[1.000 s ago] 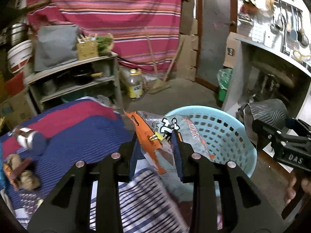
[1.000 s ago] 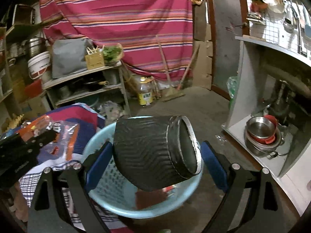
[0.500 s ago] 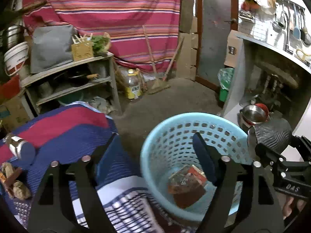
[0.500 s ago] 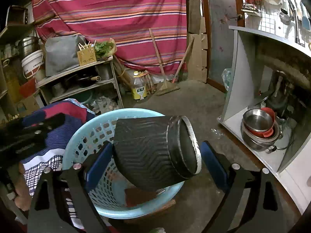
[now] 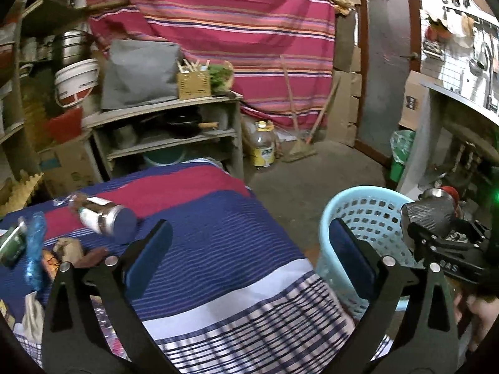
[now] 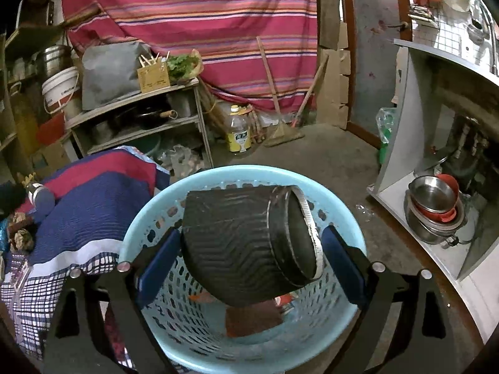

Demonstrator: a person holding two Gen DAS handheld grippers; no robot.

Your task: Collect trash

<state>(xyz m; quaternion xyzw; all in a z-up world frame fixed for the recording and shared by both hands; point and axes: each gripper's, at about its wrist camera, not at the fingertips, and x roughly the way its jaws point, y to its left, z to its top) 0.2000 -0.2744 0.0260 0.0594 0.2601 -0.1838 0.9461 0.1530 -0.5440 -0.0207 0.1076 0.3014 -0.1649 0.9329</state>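
Left wrist view: left tool (image 5: 251,257) spread wide and holding nothing, low centre of frame, over a striped cloth (image 5: 218,249) of blue, red and white. Lying on its side at left of frame on that cloth, a silver can (image 5: 104,216); further left, a blue wrapper (image 5: 32,249), crumpled brown scraps (image 5: 73,249) and more litter cut by the frame edge. At right of frame, a pale blue basket (image 5: 368,215), rim beside the cloth's edge. At far right, right tool (image 5: 436,233) seen from the side, clamped on a black ribbed cup (image 5: 428,215)

Right wrist view: right tool (image 6: 251,263) closed on the cup (image 6: 243,246), fingers (image 6: 159,261) pressing its two sides, cup tipped with its silver-rimmed mouth toward the right of frame. Hanging above the open basket (image 6: 149,218), which fills the lower centre. Inside the basket, beneath the cup, a reddish-brown wrapper (image 6: 249,318) on the bottom plus scraps of orange and white. Cloth (image 6: 87,205) at left of frame, touching the basket's side, with the can (image 6: 40,198) and brown scraps (image 6: 20,235) near the left edge

Behind, in both views: a red striped hanging (image 6: 199,21) across the top, a grey shelf (image 6: 137,121) with a pan, a yellow-labelled bottle (image 6: 238,132) on the floor, a broom (image 6: 274,99) leaning on the hanging. At right of frame, steel bowls (image 6: 433,199) stacked in a low white cabinet
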